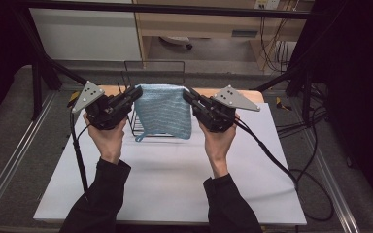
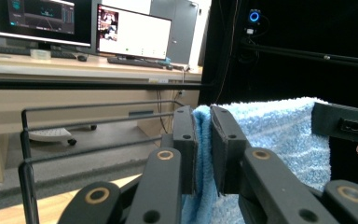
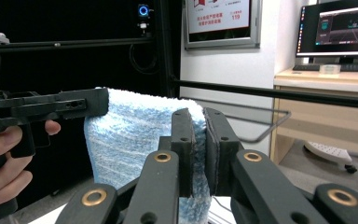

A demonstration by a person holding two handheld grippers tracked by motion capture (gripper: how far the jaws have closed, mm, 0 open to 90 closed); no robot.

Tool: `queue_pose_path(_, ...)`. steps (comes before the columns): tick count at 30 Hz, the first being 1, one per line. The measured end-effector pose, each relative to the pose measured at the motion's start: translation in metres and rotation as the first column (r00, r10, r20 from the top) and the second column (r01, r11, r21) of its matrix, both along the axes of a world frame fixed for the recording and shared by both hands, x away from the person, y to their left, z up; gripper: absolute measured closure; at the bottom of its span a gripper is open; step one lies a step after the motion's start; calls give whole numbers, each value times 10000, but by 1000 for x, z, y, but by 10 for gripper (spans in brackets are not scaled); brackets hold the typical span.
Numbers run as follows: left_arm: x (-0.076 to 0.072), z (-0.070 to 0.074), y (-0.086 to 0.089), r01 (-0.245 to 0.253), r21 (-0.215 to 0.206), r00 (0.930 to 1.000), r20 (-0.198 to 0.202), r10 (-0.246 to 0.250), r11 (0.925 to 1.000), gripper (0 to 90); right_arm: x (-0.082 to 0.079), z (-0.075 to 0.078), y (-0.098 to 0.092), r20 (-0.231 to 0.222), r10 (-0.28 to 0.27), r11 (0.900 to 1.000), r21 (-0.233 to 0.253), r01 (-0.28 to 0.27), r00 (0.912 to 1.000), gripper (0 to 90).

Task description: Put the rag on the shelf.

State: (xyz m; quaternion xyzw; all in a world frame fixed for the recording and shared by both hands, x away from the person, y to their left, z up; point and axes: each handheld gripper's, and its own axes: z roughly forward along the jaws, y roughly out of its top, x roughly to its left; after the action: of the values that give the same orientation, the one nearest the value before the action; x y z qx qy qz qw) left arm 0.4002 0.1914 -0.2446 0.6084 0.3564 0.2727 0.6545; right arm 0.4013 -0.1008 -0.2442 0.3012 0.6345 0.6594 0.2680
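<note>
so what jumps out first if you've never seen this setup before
The light blue towel stands out most: it hangs in mid-table, stretched between the two grippers in front of a black wire rack. The left gripper pinches its upper left corner and the right gripper its upper right one, both jaw pairs shut on the cloth. Below lies the white table top.

The high view looks forward and down from above the person's side, taking in the whole table [image 1: 175, 179]. Each gripper view sits close behind its own jaws, looking level toward the far desks. All three share the blue towel [image 1: 164, 110] [image 2: 279, 126] [image 3: 130, 135] and wire rack [image 1: 154, 63] [image 2: 93, 105] [image 3: 265, 112].
</note>
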Motion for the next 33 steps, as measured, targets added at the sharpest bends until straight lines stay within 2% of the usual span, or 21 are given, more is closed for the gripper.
queue_pose_path(19,10,34,11,-215,-399,9977,637,240,9990,811,19,32,14,595,-59,9995,308,41,9982,837)
queue_pose_path(33,22,62,19,-251,-442,9966,772,284,9987,811,32,57,23,883,-173,9995,295,147,9959,837)
